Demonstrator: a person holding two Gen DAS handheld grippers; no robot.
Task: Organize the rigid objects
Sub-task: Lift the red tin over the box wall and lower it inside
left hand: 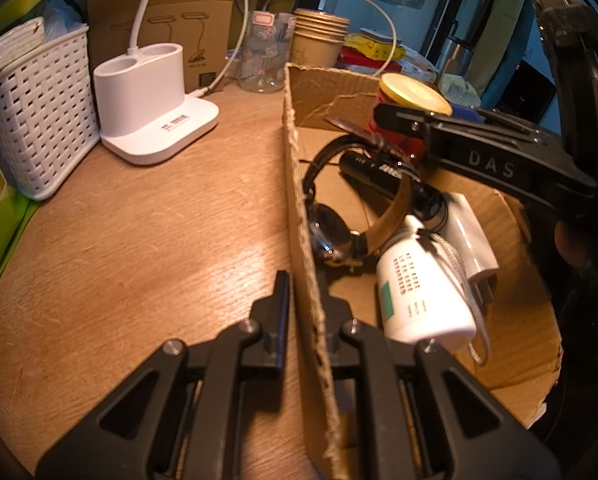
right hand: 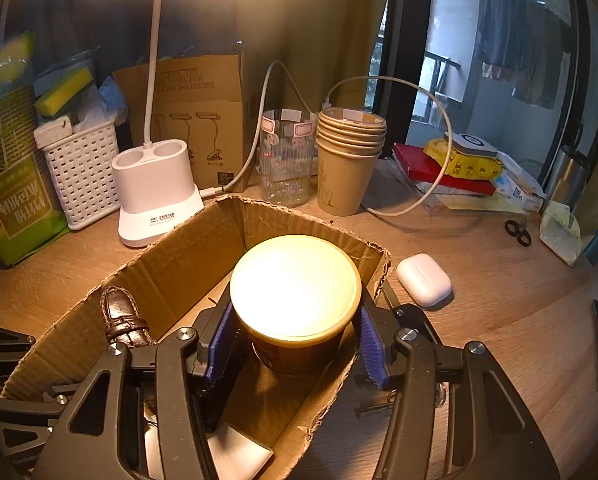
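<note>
A can with a yellow lid (right hand: 295,284) sits between the blue pads (right hand: 373,344) of the right gripper (right hand: 295,340), over the far right corner of the open cardboard box (right hand: 179,256). The pads press against its dark sides, one on the left and one on the right, so the gripper pinches the can with its jaws partway apart. In the left wrist view the same can (left hand: 413,94) shows at the far end of the box, with the right gripper's black finger (left hand: 403,114) across its front.

The left gripper (left hand: 303,300) is pressed together on the near left wall of the box (left hand: 295,184), one finger outside on the table side and one inside.

Inside the box, nearer than the can, lie a wristwatch (left hand: 331,232) with a brown strap against the left wall, a black tube (left hand: 375,170) behind it, a white bottle (left hand: 423,292) with a green patch and a cord, and a white plug (left hand: 475,236) just to the right of the bottle.

Outside the box on the wooden table (left hand: 139,240), a white earbud case (right hand: 423,279) rests just beyond the right wall. Farther back stand a white lamp base (right hand: 155,188), a white basket (right hand: 83,176), a clear glass (right hand: 287,158) and a stack of paper cups (right hand: 349,160).
</note>
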